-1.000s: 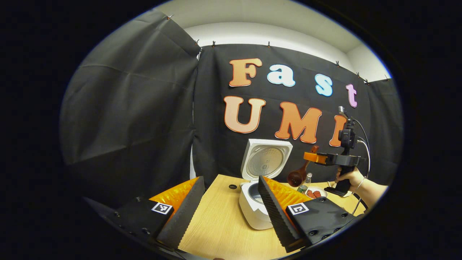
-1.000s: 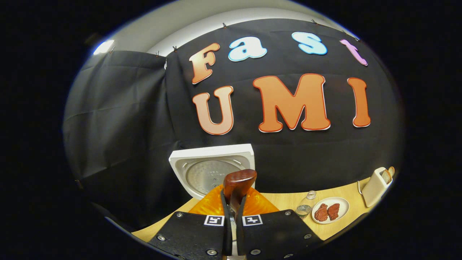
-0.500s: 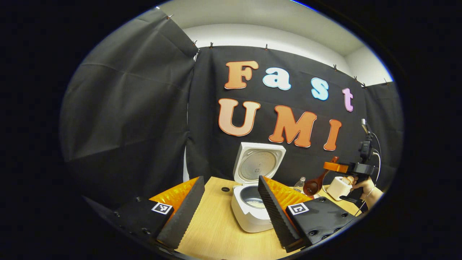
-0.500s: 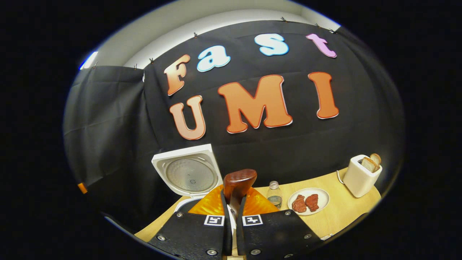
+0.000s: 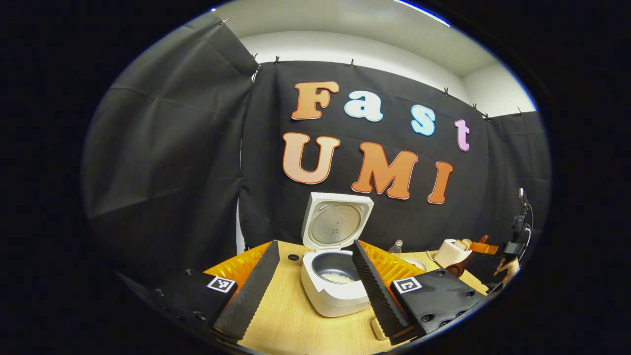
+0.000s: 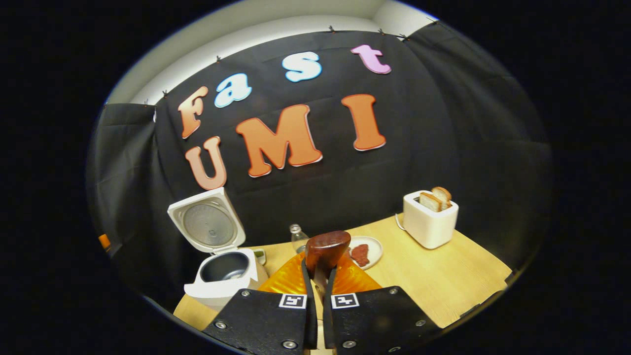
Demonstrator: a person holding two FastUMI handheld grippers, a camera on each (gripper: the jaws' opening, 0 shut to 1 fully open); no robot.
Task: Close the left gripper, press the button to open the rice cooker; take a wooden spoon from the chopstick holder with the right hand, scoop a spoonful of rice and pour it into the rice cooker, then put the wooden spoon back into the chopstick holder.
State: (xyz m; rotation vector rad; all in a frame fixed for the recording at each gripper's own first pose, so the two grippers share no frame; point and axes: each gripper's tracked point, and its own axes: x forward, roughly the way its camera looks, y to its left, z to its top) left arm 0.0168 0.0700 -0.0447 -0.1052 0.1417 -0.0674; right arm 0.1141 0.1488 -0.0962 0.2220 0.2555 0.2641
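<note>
The rice cooker (image 5: 334,283) stands on the light wooden table (image 5: 296,320) with its white lid (image 5: 337,221) tipped up and back, showing a ribbed metal inner plate; a little white rice (image 5: 337,277) lies in the bottom of its dark inner pot. The left gripper (image 5: 315,291) hangs just in front of the cooker, its jaws spread wide on either side of the pot and touching nothing. The right gripper (image 6: 318,276) is clamped on the handle of the wooden spoon (image 6: 325,251), a glossy reddish-brown piece whose rounded end stands up between the jaws. To the right of the cooker sit a small bottle (image 6: 297,235), a plate (image 6: 372,249) of what may be meat, and a white toaster (image 6: 430,222) holding bread slices.
</note>
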